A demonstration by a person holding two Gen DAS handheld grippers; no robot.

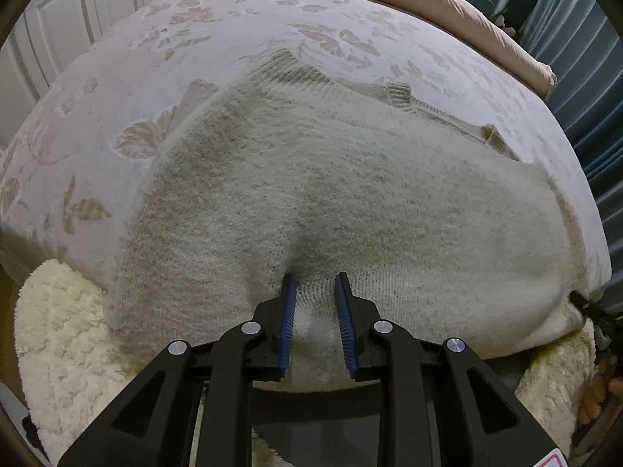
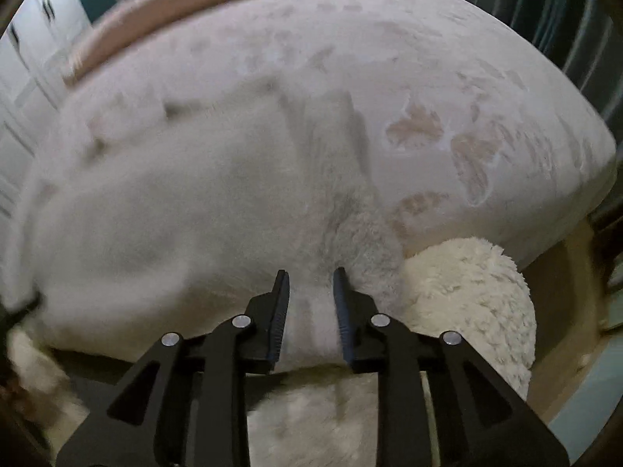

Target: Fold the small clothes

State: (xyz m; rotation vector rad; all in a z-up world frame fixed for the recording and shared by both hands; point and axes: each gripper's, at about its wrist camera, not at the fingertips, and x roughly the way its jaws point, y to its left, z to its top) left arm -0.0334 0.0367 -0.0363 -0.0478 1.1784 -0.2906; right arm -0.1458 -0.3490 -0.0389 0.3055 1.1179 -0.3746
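Fuzzy knit sweater [image 1: 331, 202] spread on bed [image 1: 233, 19], near hem at front edge. Left tool [image 1: 314, 284] and right tool [image 2: 310, 278] both clamped on hem folds. Lift evenly, carry forward, keep hem taut.

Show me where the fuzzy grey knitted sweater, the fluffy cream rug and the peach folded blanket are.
Fuzzy grey knitted sweater [image 1: 331, 194]: left wrist view, middle of its body.
Fluffy cream rug [image 2: 475, 284]: right wrist view, rounded edge.
Peach folded blanket [image 1: 447, 4]: left wrist view, top surface.
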